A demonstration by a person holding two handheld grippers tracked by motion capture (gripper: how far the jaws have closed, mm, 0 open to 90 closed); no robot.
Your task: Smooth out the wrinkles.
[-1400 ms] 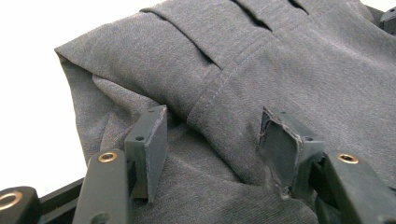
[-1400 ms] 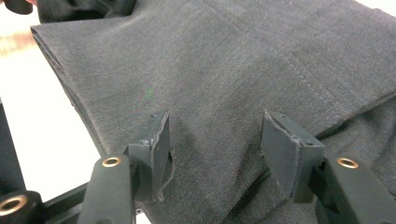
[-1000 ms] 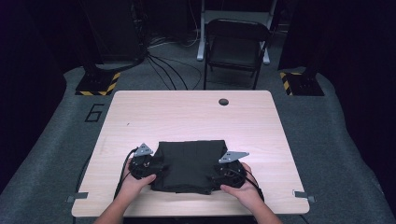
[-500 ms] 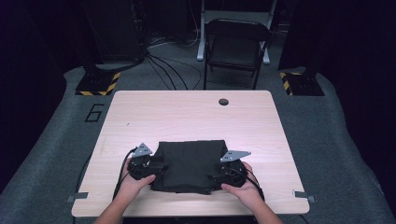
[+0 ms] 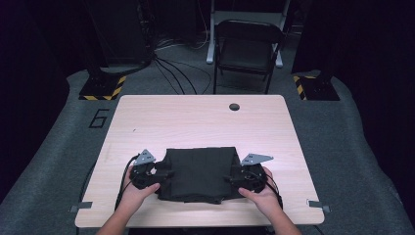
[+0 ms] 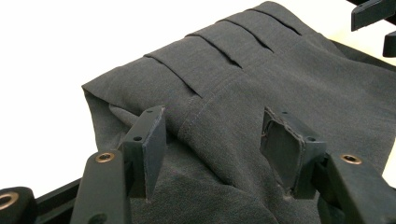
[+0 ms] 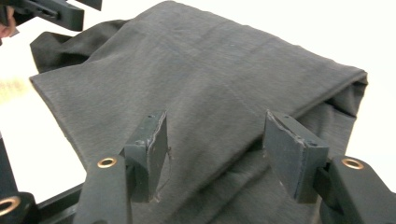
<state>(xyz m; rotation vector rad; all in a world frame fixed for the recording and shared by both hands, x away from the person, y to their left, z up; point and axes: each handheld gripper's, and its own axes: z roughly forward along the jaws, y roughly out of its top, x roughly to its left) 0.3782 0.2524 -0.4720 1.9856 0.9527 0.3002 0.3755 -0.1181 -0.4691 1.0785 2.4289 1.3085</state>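
A folded dark grey cloth (image 5: 198, 172) lies flat on the desk (image 5: 195, 122), close to its near edge and about midway between the left and right edges. The left gripper (image 6: 212, 149) is at the left side of the cloth; its jaws stand open over the fabric and do not pinch it. The right gripper (image 7: 212, 149) is at the right side, also open, with cloth between the pads (image 7: 289, 151) but not held.

One folded dark grey cloth garment (image 5: 199, 174) lies low in the frame on one pale wooden table (image 5: 205, 122). Two black two-jaw grippers (image 5: 166, 173) (image 5: 229, 178) flank it — one black folding chair (image 5: 247, 46) stands at upper centre.
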